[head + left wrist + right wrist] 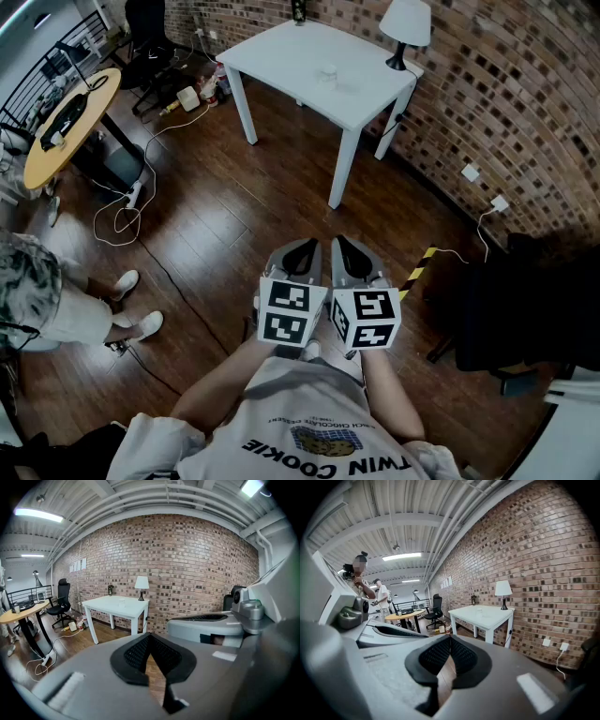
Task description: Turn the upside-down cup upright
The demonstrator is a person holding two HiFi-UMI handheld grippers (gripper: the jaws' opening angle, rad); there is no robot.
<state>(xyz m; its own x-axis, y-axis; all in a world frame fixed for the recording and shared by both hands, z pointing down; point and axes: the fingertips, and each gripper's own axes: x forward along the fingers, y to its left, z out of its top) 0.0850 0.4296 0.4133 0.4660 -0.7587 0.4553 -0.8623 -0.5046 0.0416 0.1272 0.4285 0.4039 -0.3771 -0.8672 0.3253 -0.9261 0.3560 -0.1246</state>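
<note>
Brick-walled room; white desk (291,56) carrying the cup (327,72) stands well ahead. Closed and empty, left hand-held gripper (298,255) and right hand-held gripper (351,255) sit side by side, presumably awaiting approach.

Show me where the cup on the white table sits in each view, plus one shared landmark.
Head view: cup top centre, on the white table.
Left gripper view: cup left of centre, mid-height.
Right gripper view: cup right of centre, mid-height.
Shared landmark: table lamp on the same table.
</note>
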